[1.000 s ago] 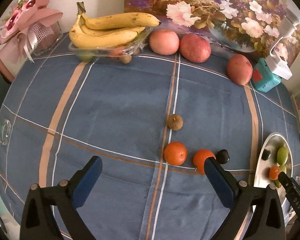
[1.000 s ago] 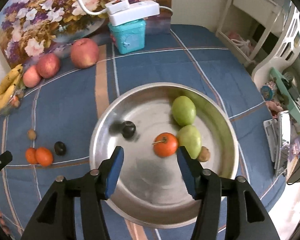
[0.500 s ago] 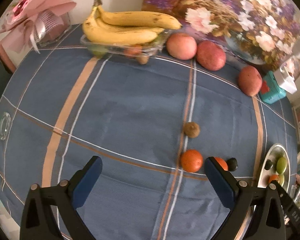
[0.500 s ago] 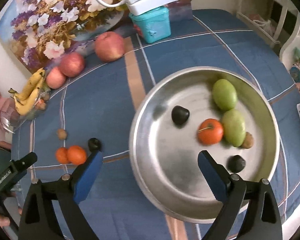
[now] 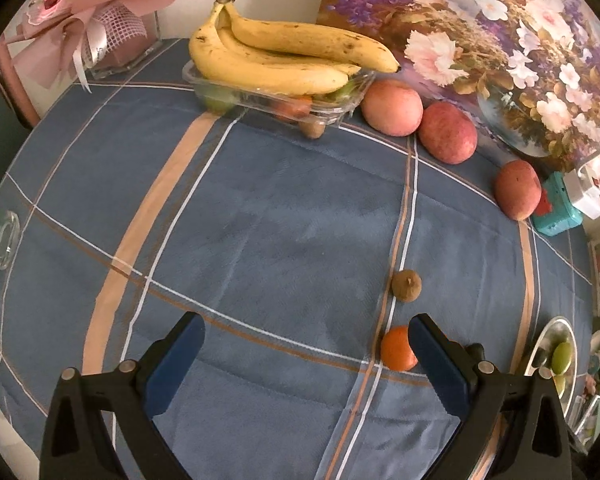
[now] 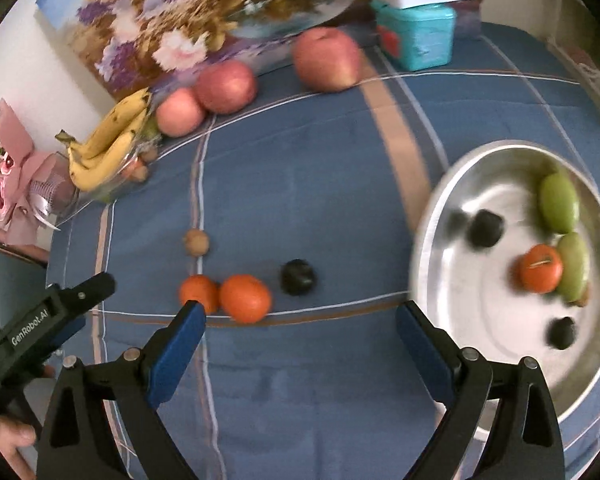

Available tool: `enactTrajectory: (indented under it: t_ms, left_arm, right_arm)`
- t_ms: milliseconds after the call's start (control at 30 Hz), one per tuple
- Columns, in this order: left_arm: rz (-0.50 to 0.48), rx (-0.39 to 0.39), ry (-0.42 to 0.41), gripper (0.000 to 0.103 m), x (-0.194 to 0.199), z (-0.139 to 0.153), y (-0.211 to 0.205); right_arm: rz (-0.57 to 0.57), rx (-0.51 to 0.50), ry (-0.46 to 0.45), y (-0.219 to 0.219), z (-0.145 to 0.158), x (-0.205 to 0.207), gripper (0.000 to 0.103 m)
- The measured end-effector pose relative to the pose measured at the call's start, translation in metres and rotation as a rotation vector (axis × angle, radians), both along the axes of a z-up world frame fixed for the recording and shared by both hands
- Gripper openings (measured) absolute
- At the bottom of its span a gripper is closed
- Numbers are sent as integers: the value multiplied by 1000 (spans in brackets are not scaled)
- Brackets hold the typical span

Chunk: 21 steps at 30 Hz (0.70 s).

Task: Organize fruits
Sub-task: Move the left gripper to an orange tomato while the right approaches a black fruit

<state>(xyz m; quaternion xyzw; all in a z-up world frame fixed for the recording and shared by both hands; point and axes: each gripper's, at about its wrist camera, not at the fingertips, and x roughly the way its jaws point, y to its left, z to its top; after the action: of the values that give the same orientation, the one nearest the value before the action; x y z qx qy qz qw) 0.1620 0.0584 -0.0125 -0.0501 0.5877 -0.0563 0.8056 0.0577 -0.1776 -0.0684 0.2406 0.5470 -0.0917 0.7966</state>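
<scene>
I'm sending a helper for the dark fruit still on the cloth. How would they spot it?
Find the steel bowl on the blue plaid tablecloth. Just outside its rim lies the black plum, beside two oranges; it's the only dark fruit outside the bowl.

3 apples (image 6: 326, 65) (red), 2 grippers (image 6: 300, 320).

Shiny polished metal is seen on the bowl (image 6: 432, 216), soft matt woven cloth (image 5: 300, 220) on the counter, and clear glossy plastic on the banana tray (image 5: 260, 100); smooth-skinned oranges (image 6: 246, 298).
</scene>
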Motion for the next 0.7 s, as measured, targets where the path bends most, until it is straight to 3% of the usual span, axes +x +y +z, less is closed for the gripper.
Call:
enactTrajectory:
  t_ms: [300,433,700]
  left_arm:
    - [10,-49,-4,103,6,-15,-8]
    - [-10,-121,53,103,9,-28,-13]
    - [3,-126,76,97,10,-37,-23]
  right_arm:
    - [-60,-36,61,14,-21,17,96]
    - [-91,-58,83,10,-29,23,96]
    - [-126,-105,89,2,-31,31,96]
